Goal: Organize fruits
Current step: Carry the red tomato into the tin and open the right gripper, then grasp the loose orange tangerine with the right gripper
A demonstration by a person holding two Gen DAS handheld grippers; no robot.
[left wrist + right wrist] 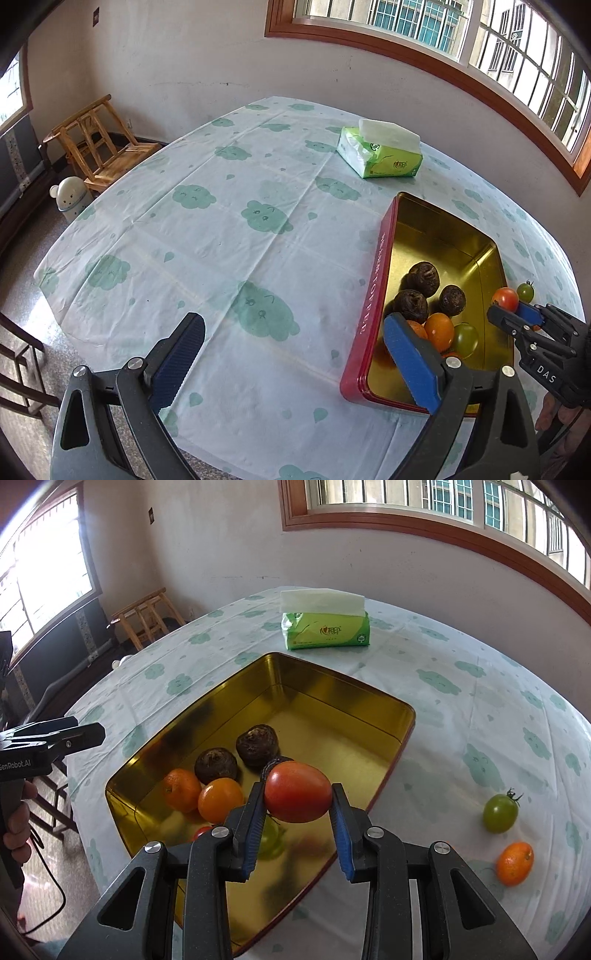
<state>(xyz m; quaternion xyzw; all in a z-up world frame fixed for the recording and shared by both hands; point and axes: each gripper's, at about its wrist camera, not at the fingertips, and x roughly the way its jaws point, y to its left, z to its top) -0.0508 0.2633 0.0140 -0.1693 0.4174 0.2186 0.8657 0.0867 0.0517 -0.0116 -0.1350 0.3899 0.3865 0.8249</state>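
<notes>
Left wrist view: left gripper (295, 363) is seen spread wide, nothing held; its right finger hides part of the fruit in the tin (369, 306).

Right wrist view: right gripper (297, 827) is clamped on a red tomato (297, 792) above the tin's near-right rim; a dark fruit is partly hidden behind it. A green tomato (500, 813) and orange (515, 863) lie on open cloth to the right.

tin (343, 686) far half open | near half: fruit pile (221, 775)
</notes>
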